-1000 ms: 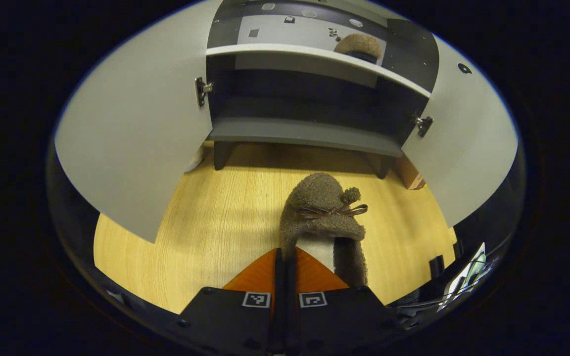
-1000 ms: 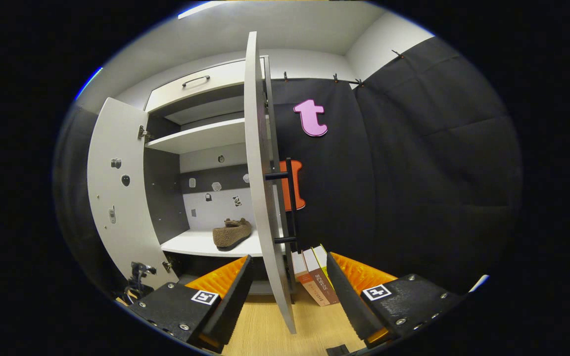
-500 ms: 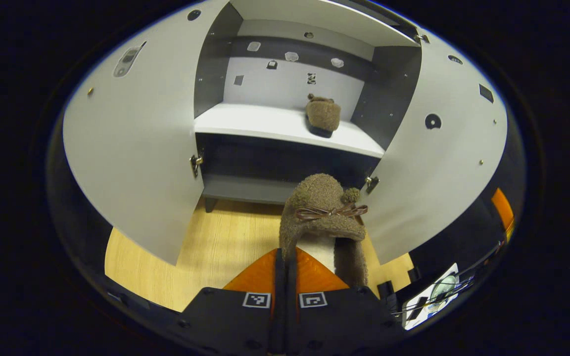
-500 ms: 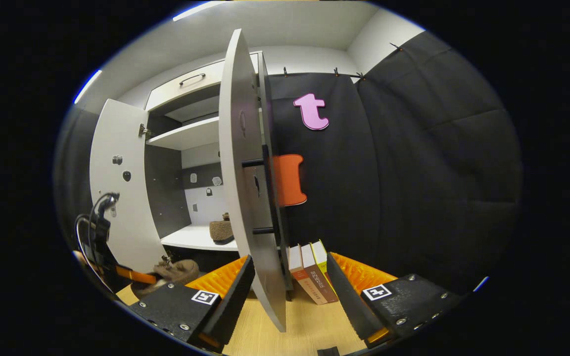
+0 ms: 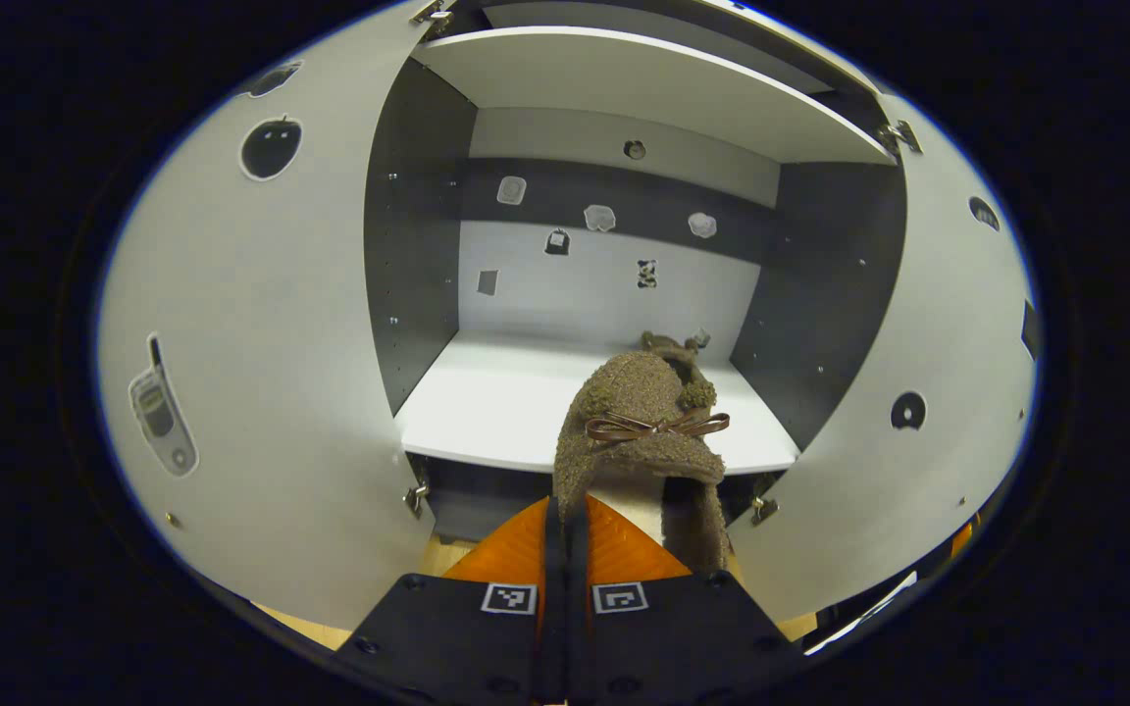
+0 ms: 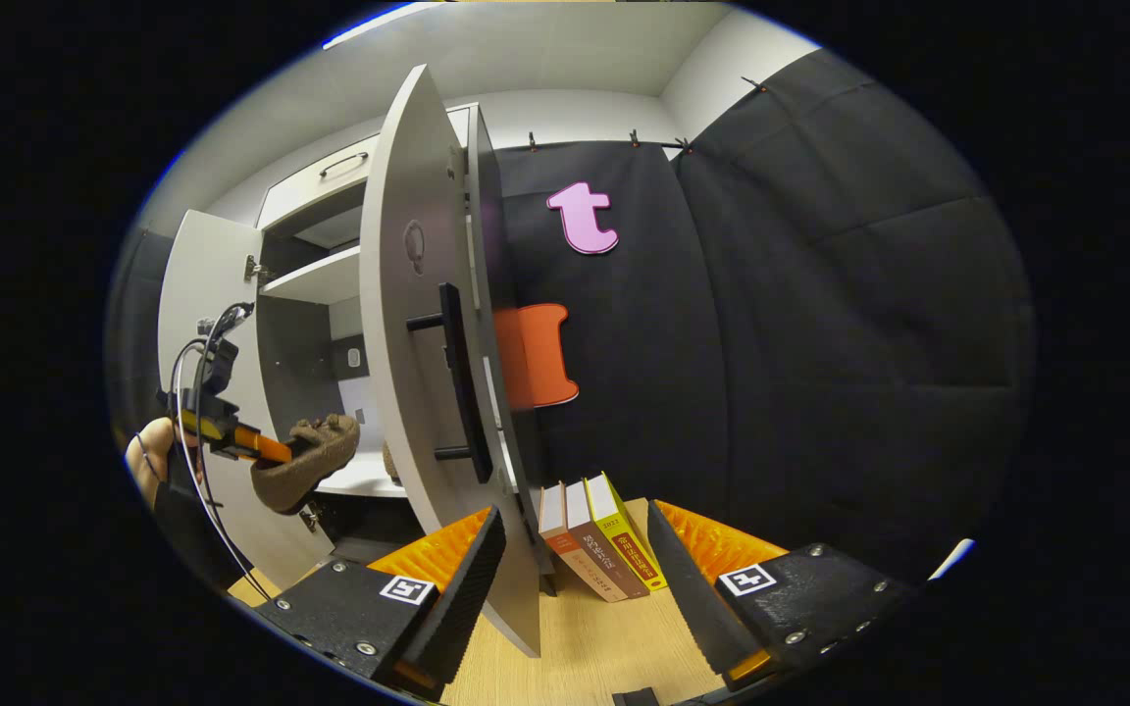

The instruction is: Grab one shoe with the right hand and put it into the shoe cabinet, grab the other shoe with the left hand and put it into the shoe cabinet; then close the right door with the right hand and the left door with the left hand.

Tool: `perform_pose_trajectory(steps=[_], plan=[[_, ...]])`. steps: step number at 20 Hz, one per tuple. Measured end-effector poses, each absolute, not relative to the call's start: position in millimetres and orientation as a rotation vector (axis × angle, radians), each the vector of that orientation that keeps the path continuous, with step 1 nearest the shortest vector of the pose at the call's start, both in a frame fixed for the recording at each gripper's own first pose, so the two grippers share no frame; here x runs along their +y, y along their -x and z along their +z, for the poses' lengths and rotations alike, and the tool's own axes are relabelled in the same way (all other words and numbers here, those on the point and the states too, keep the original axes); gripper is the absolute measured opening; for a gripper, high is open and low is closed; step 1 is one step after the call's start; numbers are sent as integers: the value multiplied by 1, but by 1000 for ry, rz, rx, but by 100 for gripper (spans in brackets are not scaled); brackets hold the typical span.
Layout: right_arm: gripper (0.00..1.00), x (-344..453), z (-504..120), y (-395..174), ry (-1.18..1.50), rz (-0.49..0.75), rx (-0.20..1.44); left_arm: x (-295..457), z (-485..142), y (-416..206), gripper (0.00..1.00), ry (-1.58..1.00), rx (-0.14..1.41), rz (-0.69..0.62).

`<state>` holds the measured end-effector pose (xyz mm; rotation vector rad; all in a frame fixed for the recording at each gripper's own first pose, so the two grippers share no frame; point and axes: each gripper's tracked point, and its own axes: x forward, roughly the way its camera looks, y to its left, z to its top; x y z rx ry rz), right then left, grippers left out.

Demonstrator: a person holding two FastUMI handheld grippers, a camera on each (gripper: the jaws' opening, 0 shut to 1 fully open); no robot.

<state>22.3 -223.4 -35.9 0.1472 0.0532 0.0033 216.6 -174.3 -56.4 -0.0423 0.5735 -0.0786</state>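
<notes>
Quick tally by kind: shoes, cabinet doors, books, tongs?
Shoes: 2, one held shoe, one shelf shoe mostly hidden behind it
Cabinet doors: 2, left door, right door, both open
Books: 3, leaning books
Tongs: 2, left tongs, right tongs
Total: 9

Log entry: I could read no text, brand or number. The spines of the three books [image 6: 602, 541] on the floor carried print too small for me to read. The square black-and-white marker tags [image 5: 509, 598] on the left gripper [image 5: 565, 510] and the right gripper [image 6: 573, 512] were patterns only. The stickers [image 5: 600, 218] on the cabinet's back wall were small pictures without lettering.
</notes>
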Motion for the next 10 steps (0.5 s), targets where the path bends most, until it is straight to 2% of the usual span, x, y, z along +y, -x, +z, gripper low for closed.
perform_pose_trajectory(steps=[2,10], plan=[[90,-228,-36,-24,-151,-10,55,-168,-43,-255,7,23,554,-47],[89,-241,-41,-30,-147,-96,67,-166,-85,-361,7,67,599,-39]])
